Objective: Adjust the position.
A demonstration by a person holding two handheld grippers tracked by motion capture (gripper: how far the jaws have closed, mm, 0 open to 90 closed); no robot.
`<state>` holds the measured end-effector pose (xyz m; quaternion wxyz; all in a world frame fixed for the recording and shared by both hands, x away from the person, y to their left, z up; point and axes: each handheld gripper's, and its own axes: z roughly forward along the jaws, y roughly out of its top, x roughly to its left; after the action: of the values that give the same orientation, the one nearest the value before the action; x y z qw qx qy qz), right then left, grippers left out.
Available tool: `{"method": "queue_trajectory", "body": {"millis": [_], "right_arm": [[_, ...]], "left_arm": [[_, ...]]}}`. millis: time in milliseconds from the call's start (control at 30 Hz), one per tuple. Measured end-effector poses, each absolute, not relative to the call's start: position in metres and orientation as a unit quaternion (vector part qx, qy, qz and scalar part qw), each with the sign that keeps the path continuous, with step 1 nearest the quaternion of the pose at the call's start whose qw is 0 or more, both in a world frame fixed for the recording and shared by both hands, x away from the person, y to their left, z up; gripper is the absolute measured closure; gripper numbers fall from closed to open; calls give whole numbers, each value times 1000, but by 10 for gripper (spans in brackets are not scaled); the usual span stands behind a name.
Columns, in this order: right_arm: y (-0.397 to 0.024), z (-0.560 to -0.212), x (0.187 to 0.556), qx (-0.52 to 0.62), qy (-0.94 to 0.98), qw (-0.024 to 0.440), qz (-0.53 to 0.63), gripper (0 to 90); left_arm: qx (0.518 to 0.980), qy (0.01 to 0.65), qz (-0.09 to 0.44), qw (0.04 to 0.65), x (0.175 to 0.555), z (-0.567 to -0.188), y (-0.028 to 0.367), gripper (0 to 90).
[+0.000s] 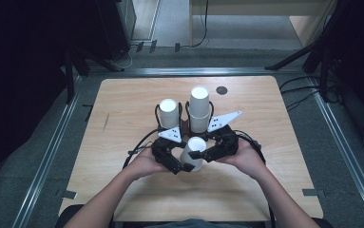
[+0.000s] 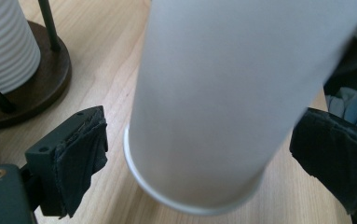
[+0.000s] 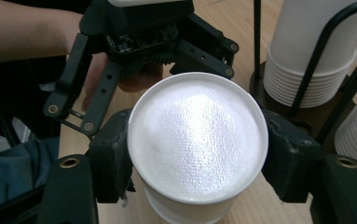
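Tabletop (image 1: pixel 122 95), both grippers level around inverted cup (image 1: pixel 194 151).

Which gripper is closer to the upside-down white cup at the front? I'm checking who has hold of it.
Right. The right gripper has its jaws clamped on the cup; the left gripper straddles it, pads apart from its wall.

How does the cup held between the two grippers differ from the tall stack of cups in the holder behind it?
The held cup is a single upside-down cup; the tall stack is many nested cups. The held cup is clamped by the right gripper, while the tall stack stands free inside a black wire holder on a dark base. Both are white paper cups, bottoms up.
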<state>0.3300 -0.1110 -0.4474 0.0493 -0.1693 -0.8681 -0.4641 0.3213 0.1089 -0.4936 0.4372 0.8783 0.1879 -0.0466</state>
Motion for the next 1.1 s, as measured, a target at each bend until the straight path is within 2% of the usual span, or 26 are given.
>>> {"method": "queue_trajectory", "body": {"millis": [133, 167, 233, 433, 467, 533, 600, 900, 1100], "right_arm": [[-110, -446, 330, -170, -863, 58, -472, 340], [-110, -446, 330, -169, -860, 60, -477, 341], [-110, -445, 330, -168, -857, 64, -483, 342], [-112, -444, 330, -168, -855, 72, -486, 342], [-113, -444, 331, -167, -855, 76, -485, 335], [-114, -445, 332, -169, -856, 75, -483, 238], [-115, -445, 332, -171, -860, 70, -475, 220], [-118, -456, 330, -153, -898, 55, -410, 248], [-115, -466, 329, -140, -918, 47, -367, 261]], "left_arm": [[875, 179, -38, 448, 319, -492, 109, 76], [875, 169, -28, 452, 317, -492, 110, 148], [873, 157, -26, 461, 316, -490, 110, 212], [883, 140, -28, 447, 316, -484, 112, 297], [885, 142, -31, 443, 317, -483, 113, 301], [886, 146, -39, 439, 318, -482, 115, 309], [888, 149, -37, 434, 319, -480, 117, 311], [900, 159, -32, 405, 323, -473, 127, 308], [920, 146, -13, 364, 326, -467, 129, 309]]}}
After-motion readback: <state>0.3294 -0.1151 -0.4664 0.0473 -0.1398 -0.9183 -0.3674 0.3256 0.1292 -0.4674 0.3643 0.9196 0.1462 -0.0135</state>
